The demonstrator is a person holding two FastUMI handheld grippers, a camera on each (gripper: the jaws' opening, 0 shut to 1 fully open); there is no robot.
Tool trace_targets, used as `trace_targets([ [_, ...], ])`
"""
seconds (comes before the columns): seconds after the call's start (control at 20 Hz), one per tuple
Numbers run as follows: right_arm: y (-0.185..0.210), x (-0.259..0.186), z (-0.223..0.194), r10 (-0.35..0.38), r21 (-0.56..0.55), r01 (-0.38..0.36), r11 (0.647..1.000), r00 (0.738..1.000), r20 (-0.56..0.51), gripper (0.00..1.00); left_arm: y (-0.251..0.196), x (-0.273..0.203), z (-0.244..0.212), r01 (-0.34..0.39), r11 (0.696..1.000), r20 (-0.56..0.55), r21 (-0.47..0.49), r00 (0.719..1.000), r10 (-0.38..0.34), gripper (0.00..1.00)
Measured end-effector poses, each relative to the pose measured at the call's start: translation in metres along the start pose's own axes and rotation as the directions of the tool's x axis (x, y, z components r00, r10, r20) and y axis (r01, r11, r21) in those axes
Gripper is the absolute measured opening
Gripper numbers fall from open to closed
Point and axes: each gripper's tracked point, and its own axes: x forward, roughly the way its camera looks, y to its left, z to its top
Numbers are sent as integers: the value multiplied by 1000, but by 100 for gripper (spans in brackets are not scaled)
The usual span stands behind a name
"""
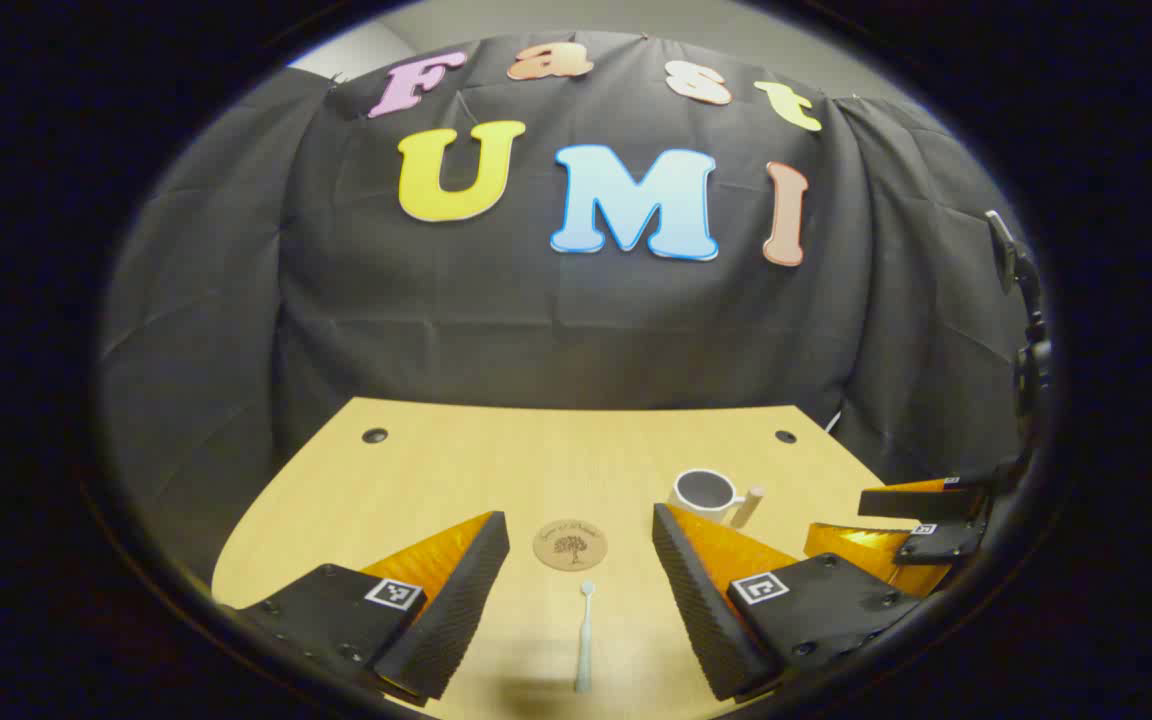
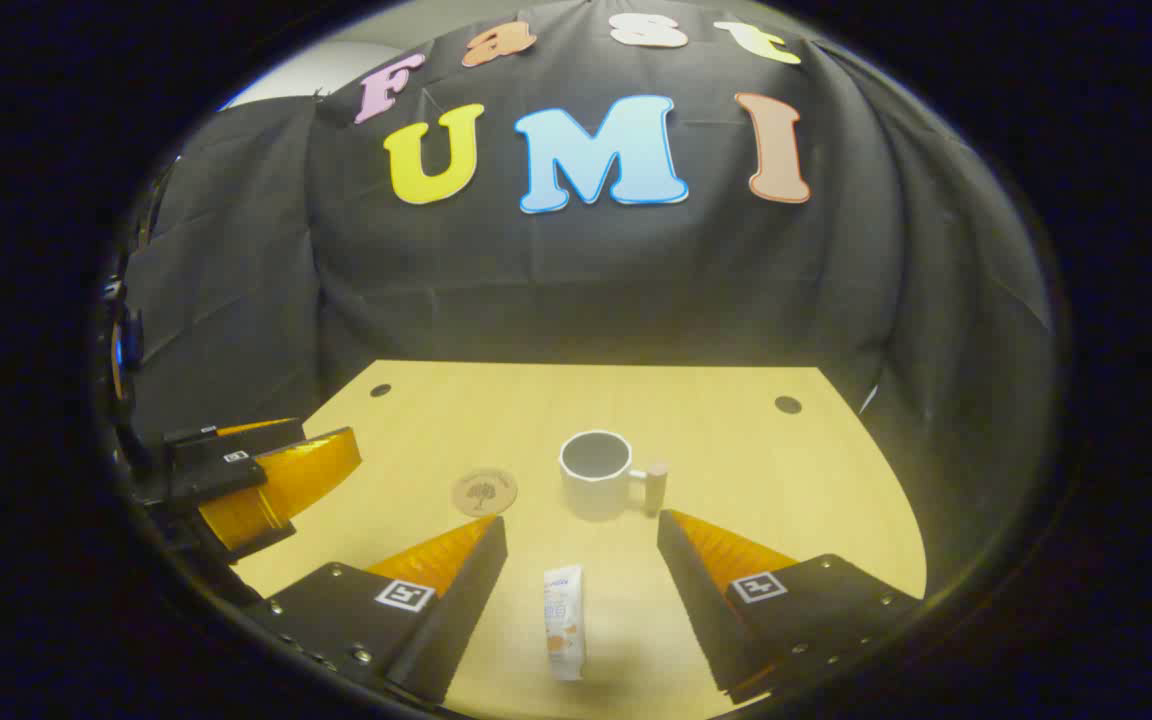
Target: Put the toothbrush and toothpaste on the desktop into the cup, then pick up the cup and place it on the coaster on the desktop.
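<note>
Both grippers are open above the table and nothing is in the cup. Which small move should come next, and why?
Probably lower the left gripper onto the toothbrush: it lies flat between its open jaws, untouched, and the cup stands empty nearby. The toothpaste waits likewise before the right gripper.

The coaster [image 1: 569, 545] on the surface carries a printed tree emblem with a small arc of lettering above it, too small to read. The toothpaste [image 2: 564, 620] tube, lying near in the right gripper view, bears a blue word at its far end and orange print below, both illegible. Black-and-white square marker tags [image 1: 394, 593] sit on the fingers, bearing no readable characters.
</note>
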Motion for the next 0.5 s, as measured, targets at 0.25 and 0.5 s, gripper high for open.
trace_targets([
  [0.25,4,31,-28,14,5,-14,1000,991,-133,86,8,22,-56,-1,1000,-197,-15,980,-2,96],
  [0.5,5,47,-66,30,23,-24,999,958,-284,82,6,38,-92,20,1000,-332,-19,943,-26,98],
])
